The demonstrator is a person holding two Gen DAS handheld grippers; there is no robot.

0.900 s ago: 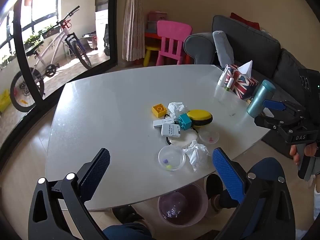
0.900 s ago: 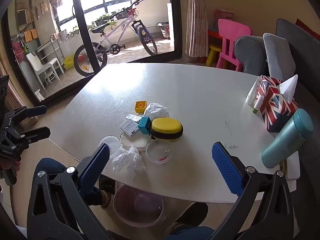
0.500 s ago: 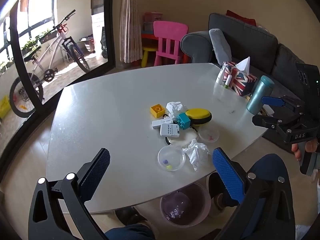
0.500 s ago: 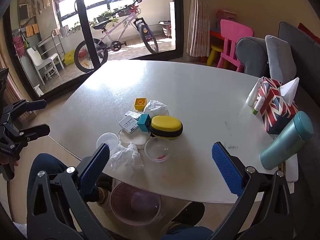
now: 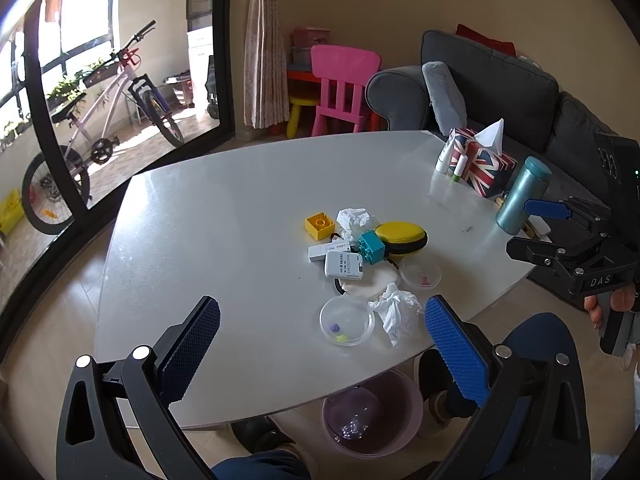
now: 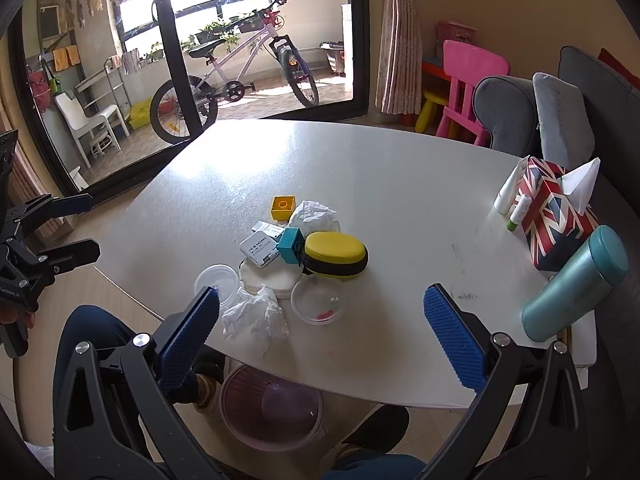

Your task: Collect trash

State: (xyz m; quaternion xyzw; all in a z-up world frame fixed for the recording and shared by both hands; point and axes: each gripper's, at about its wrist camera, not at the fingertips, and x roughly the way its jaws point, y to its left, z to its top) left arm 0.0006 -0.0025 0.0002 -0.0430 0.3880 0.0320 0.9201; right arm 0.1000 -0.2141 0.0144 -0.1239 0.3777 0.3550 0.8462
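I held my left gripper (image 5: 320, 344) and right gripper (image 6: 320, 336) spread wide, empty, above the table's (image 5: 224, 216) near edge. Below sat the bin (image 6: 272, 412). One tissue (image 6: 256, 316) lay just past the edge between two clear dishes; another tissue (image 6: 314, 216) sat farther, beside the yellow case (image 6: 336, 254).

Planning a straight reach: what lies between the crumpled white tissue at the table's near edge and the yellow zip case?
A clear round plastic lid, holding red bits, lies between crumpled tissue and yellow case; right wrist view.
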